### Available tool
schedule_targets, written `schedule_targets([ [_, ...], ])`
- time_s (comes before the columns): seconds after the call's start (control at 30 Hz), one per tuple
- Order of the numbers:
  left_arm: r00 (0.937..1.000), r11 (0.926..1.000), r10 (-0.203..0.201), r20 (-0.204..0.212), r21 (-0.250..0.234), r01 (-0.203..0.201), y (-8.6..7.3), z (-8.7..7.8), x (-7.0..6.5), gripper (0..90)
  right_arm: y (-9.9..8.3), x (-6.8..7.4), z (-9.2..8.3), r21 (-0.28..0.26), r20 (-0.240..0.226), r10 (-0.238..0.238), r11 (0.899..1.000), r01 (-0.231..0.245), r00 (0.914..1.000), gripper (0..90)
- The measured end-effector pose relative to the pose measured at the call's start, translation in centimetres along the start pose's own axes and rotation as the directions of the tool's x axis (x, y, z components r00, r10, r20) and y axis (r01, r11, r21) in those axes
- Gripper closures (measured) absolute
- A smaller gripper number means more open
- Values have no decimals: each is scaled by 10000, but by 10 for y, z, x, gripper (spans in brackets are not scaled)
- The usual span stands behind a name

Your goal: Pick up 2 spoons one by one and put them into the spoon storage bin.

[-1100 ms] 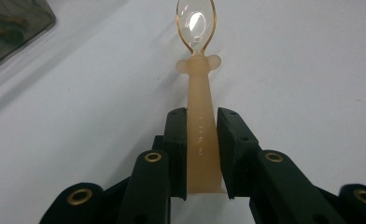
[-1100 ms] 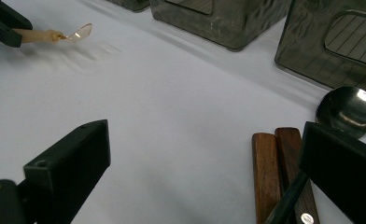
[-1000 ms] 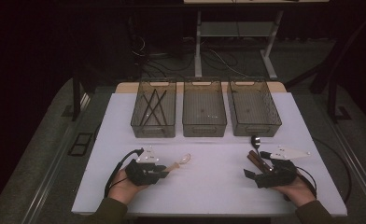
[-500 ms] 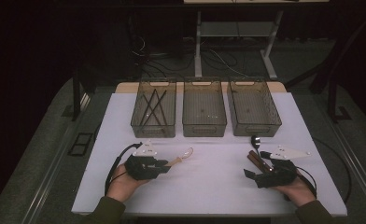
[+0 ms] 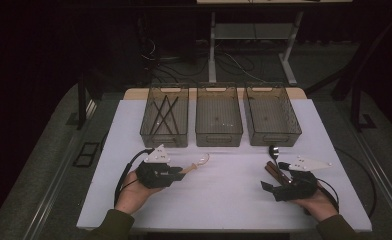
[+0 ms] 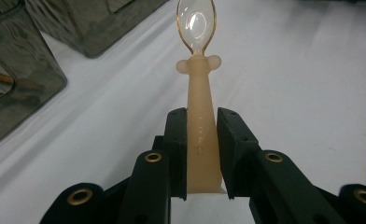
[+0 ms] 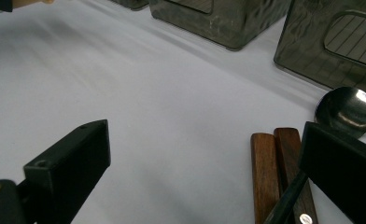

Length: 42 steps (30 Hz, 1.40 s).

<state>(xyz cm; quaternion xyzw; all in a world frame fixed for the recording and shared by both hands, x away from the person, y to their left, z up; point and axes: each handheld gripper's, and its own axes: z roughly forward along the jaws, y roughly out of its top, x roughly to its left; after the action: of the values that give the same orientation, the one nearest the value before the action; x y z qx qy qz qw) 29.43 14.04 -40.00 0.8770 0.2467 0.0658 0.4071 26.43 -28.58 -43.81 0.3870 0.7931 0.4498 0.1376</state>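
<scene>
Left claw point(image 5: 184, 171) is clamped on the handle of a peach-coloured plastic spoon point(image 5: 198, 162), and the left gripper view makes it plain: both black jaws press the flat handle from either side, with the clear bowl pointing away toward the bins. From the high view the spoon sits near the left middle of the white table point(image 5: 224, 200), just in front of the gap between the left bin point(image 5: 149, 134) and the middle bin point(image 5: 219, 136); whether its bowl touches the table I cannot tell. Dark sticks point(image 5: 163, 114) lie crossed inside the left bin. Over on the right, the right claw point(image 5: 270, 186) stands wide apart and grasps nothing, its jaws spread over bare table in the right gripper view. Just beside its right-hand jaw lie two brown wooden handles point(image 7: 277, 172) side by side, and a shiny metal spoon point(image 7: 345, 111) rests close in front of the right bin point(image 5: 273, 136).
</scene>
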Motion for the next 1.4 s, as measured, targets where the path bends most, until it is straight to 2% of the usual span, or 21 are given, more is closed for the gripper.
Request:
schedule_targets([
  [0.3,9998,9998,125,-131,-147,-127,10,2,4,741,0,0,1,9,4,-14,10000,14,10000,25],
  [0.87,9990,9984,419,-128,-380,-424,31,14,8,740,-1,0,1,34,-3,-23,10000,23,10000,25],
  [1.4,9990,9965,431,-114,-716,-438,48,26,12,740,-1,0,1,31,-14,-20,10000,20,10000,25],
])
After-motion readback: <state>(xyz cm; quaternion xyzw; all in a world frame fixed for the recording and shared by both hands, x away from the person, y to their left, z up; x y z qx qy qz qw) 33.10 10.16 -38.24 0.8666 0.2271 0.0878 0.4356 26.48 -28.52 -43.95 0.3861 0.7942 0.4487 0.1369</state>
